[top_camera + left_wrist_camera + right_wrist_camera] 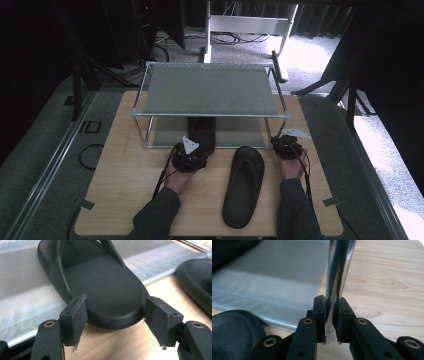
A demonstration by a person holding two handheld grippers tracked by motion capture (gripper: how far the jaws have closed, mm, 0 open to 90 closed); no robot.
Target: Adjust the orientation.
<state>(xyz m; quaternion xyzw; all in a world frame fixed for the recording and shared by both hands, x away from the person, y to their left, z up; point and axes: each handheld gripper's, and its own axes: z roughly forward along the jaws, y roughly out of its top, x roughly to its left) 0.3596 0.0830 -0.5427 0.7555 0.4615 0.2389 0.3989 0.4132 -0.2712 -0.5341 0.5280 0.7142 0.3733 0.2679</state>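
The light, flexible sandal is straddled at its heel by the left gripper, jaws wide; the right gripper is clamped on the rack post at 3 o'clock.

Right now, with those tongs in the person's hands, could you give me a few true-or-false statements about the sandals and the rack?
1. The right tongs are clamped on the rack's metal post. True.
2. The left tongs are squeezed shut on a sandal. False: their jaws stand open on either side of the heel of the sandal on the lower shelf.
3. Both sandals lie on the top shelf. False: one is on the lower shelf, and the other sandal is on the wooden table.
4. The top shelf is bare. True.
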